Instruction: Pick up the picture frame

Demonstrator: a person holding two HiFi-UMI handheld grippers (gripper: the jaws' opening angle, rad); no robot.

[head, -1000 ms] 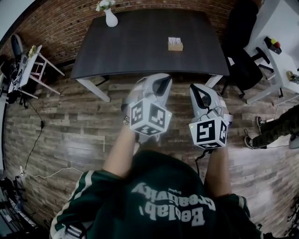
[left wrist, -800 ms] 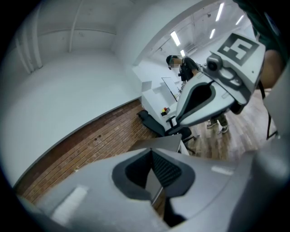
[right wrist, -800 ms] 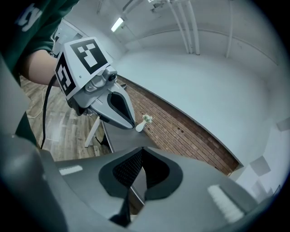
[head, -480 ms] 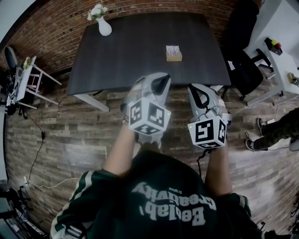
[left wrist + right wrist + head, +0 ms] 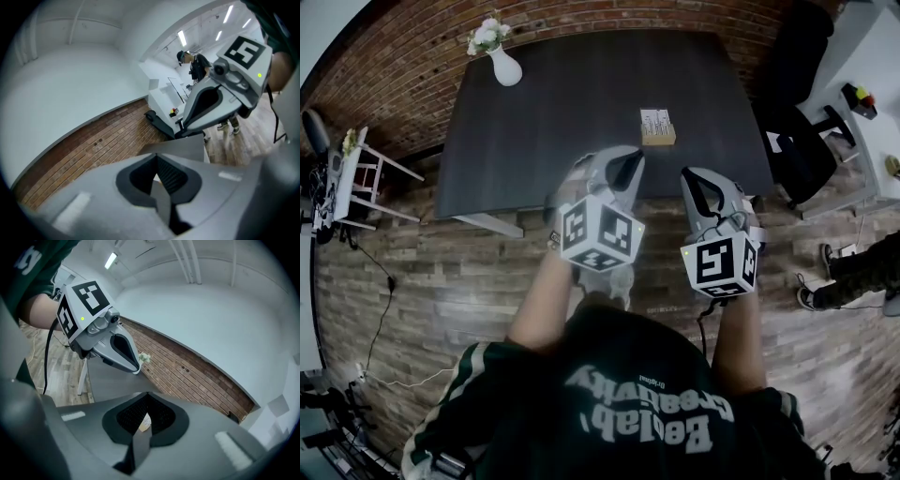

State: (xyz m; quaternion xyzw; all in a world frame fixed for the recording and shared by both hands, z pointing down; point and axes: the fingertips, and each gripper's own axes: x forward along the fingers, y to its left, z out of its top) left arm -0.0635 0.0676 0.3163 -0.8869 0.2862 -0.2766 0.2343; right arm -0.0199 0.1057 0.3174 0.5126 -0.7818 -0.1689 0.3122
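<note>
The picture frame is a small light wooden stand-up frame, right of the middle of the dark table. My left gripper and right gripper are held side by side at the table's near edge, short of the frame. Both are shut with nothing between their fingers. In the right gripper view the frame shows small just beyond the right gripper, with the left gripper alongside. In the left gripper view the left gripper is shut, and the right gripper hangs to its right.
A white vase with flowers stands on the table's far left corner, by the brick wall. A black office chair and white desk are at the right, a person's legs beyond. A white side table stands left.
Both grippers have moved forward together toward the table, still shut. Their tips now reach the table's near edge, and the frame lies closer ahead of them.
</note>
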